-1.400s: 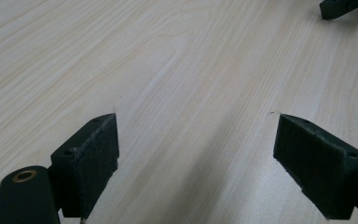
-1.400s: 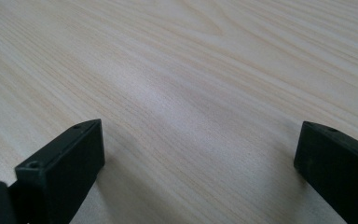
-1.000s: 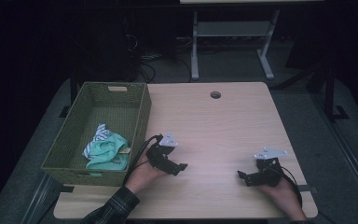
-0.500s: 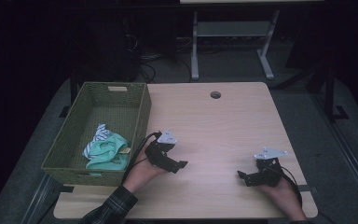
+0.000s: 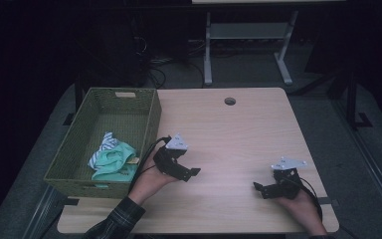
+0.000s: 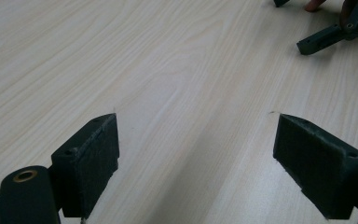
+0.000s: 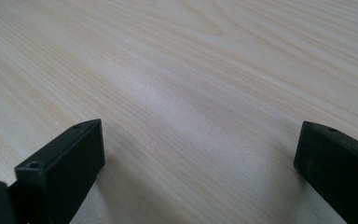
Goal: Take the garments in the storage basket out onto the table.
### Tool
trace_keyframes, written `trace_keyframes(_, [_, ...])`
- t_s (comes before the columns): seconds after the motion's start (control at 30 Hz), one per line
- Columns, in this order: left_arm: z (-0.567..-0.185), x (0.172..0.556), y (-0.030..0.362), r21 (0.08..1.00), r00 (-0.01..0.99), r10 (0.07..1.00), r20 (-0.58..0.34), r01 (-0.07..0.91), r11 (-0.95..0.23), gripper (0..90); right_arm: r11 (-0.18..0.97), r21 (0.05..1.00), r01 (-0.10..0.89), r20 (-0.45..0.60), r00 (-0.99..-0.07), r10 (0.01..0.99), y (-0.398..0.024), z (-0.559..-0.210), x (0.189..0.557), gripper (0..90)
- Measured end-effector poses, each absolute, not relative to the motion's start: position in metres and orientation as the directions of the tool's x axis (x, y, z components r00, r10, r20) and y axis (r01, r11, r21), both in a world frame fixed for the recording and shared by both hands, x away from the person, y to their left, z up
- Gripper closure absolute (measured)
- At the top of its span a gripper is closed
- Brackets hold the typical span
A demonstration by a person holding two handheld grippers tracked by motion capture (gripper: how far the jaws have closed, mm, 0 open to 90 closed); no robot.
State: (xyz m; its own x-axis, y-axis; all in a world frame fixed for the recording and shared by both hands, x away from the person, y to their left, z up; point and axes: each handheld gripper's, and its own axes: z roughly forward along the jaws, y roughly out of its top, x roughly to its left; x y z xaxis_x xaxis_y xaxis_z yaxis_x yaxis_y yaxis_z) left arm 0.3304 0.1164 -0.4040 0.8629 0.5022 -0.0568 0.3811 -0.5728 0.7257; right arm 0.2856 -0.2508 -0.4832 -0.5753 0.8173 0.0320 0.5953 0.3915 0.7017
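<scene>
My left gripper (image 5: 188, 173) hovers low over the wooden table (image 5: 238, 129), just right of a green woven basket (image 5: 149, 119). Its jaws stand open, wide apart, with bare wood between them in the left gripper view (image 6: 196, 123). My right gripper (image 5: 259, 189) rests near the table's front right, jaws pointing left. It is also open, with nothing between its jaws in the right gripper view (image 7: 200, 127). The right gripper's black jaw tip (image 6: 328, 37) shows far off at the top right of the left gripper view. Mint and striped cloths (image 5: 113, 158) lie crumpled in the basket's near end.
A round cable hole (image 5: 230, 101) sits near the table's far edge. Beyond the table stand a metal frame leg (image 5: 208, 55) and cables on a dark floor. Bare wood stretches between the two grippers.
My left gripper has shifted slightly up and away from the front edge. The right gripper has stayed where it was.
</scene>
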Motion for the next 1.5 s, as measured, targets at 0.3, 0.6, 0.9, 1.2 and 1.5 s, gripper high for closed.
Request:
trace_keyframes(0.3, [-0.396, 0.332, 0.117, 0.720, 0.869, 0.491, -0.052, 0.374, -0.585, 13.7, 0.391, 0.702, 0.595, 0.032, -0.575, 0.817, -0.251, -0.483, 0.286, 1.0])
trace_keyframes(0.6, [-0.392, 0.333, 0.117, 0.721, 0.873, 0.485, -0.054, 0.371, -0.586, 13.6, 0.391, 0.702, 0.595, 0.032, -0.575, 0.817, -0.251, -0.483, 0.286, 1.0])
trace_keyframes(0.9, [-0.384, 0.335, 0.121, 0.733, 0.875, 0.481, -0.058, 0.364, -0.574, 14.0, 0.389, 0.702, 0.597, 0.031, -0.572, 0.820, -0.251, -0.483, 0.285, 1.0])
trace_keyframes(1.2, [-0.373, 0.340, 0.127, 0.740, 0.877, 0.478, -0.058, 0.359, -0.569, 14.2, 0.390, 0.701, 0.597, 0.030, -0.571, 0.820, -0.251, -0.483, 0.285, 1.1])
trace_keyframes(1.5, [-0.360, 0.345, 0.139, 0.741, 0.866, 0.497, -0.055, 0.369, -0.561, 14.2, 0.390, 0.703, 0.594, 0.028, -0.571, 0.821, -0.251, -0.483, 0.286, 1.1])
